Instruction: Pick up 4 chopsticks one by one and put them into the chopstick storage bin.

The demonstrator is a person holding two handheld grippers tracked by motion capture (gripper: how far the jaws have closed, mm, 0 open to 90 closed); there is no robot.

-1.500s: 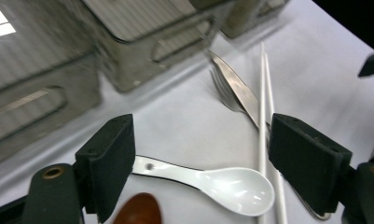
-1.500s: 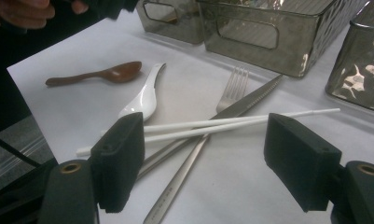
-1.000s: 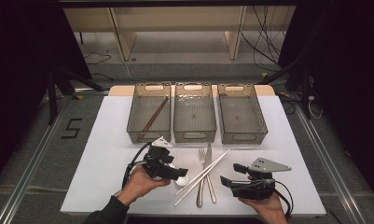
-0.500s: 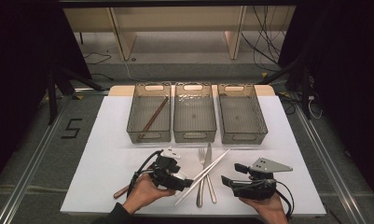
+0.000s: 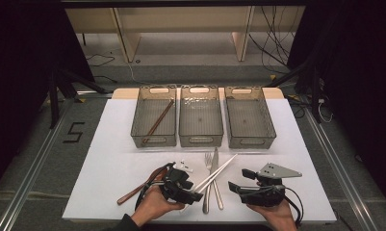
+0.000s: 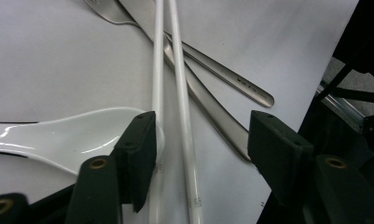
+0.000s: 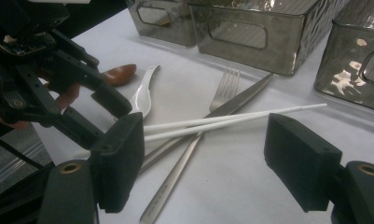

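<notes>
High view: your left gripper (image 5: 196, 188) sits at the near ends of the white chopsticks (image 5: 218, 172), which lie across the fork (image 5: 208, 183) and knife (image 5: 215, 179); three bins at 12 o'clock, wooden spoon (image 5: 137, 188) at 9.

Left gripper view: jaws half-wide, just been closing, both chopsticks (image 6: 175, 93) between them unpinched, white spoon (image 6: 68, 137) crowding the left pad.

Right gripper view: your right gripper (image 7: 203, 154) wide, holding nothing.
</notes>
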